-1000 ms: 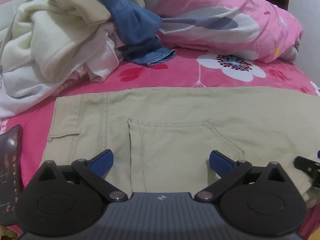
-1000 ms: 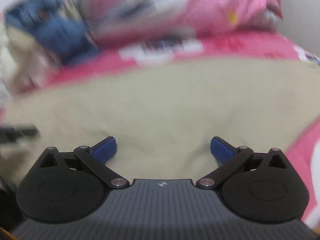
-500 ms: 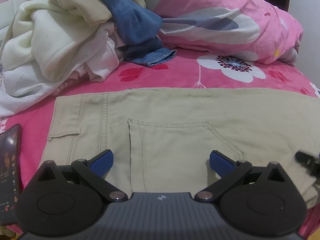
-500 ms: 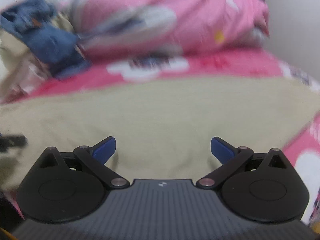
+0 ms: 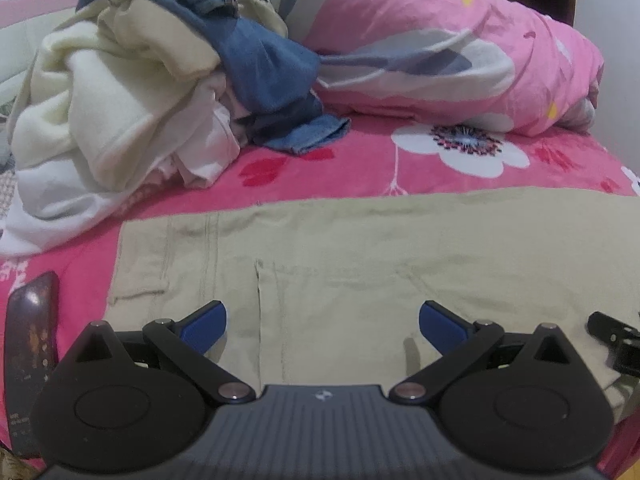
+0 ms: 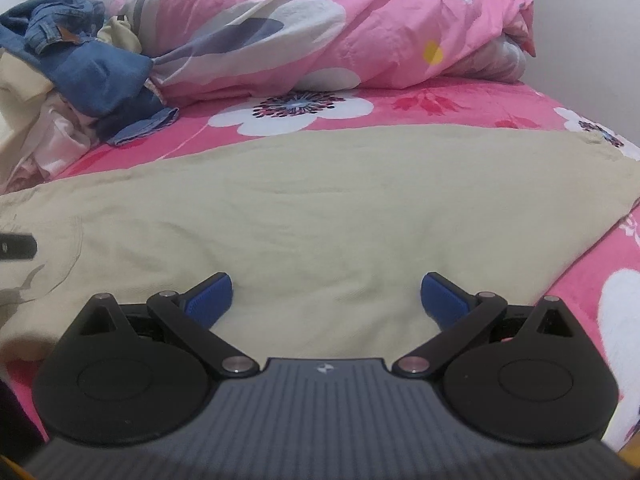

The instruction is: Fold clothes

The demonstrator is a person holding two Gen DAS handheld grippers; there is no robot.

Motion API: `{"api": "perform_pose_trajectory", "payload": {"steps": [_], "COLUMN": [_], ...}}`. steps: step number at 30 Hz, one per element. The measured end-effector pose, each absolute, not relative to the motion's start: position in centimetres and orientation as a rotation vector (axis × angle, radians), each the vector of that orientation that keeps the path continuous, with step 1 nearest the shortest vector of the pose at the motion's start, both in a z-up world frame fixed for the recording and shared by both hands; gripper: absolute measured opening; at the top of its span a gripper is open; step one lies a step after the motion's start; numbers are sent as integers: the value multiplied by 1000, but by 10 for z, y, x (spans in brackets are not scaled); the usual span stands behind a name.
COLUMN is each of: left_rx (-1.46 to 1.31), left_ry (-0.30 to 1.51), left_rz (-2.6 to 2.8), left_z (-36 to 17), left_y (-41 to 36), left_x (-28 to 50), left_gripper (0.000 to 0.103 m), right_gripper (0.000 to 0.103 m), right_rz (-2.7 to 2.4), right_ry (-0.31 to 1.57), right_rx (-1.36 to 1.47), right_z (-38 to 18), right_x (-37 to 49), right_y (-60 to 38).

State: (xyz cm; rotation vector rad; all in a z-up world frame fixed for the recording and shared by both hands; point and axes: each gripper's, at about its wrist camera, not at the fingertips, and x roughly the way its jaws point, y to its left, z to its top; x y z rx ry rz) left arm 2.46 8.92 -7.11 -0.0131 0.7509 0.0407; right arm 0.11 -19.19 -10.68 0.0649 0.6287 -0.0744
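Beige trousers (image 5: 360,256) lie flat across the pink flowered bed, waistband to the left, a back pocket (image 5: 328,304) facing up. My left gripper (image 5: 322,322) hovers open over that pocket, nothing between its blue pads. In the right wrist view the same trousers (image 6: 320,208) stretch toward the right bed edge, and my right gripper (image 6: 326,298) stands open above the leg cloth. The right gripper's tip (image 5: 612,336) shows at the left view's right edge; the left gripper's tip (image 6: 16,246) shows at the right view's left edge.
A heap of cream, white and blue denim clothes (image 5: 132,112) sits at the back left. A rolled pink quilt (image 5: 460,64) lies along the back. A dark phone (image 5: 30,352) rests on the bed left of the waistband. A wall (image 6: 588,32) bounds the bed's right side.
The right gripper has swung to the right along the trouser leg and its view has steadied. The left gripper has lifted slightly over the pocket. Both stay open.
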Motion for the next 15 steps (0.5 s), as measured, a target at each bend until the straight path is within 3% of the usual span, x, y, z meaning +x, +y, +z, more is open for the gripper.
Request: {"api": "perform_pose_trajectory", "payload": {"steps": [7, 15], "left_rx": [5, -23], "left_ry": [745, 776], "left_rz": [37, 47], "left_z": [-66, -74], "left_y": [79, 76], "left_x": [35, 50], "left_gripper": [103, 103], "right_gripper": [102, 102], "right_rz": [-56, -12], "right_ry": [485, 461], "right_rx": [13, -102], "right_z": [-81, -81], "right_x": [2, 32], "right_y": [-200, -213]}}
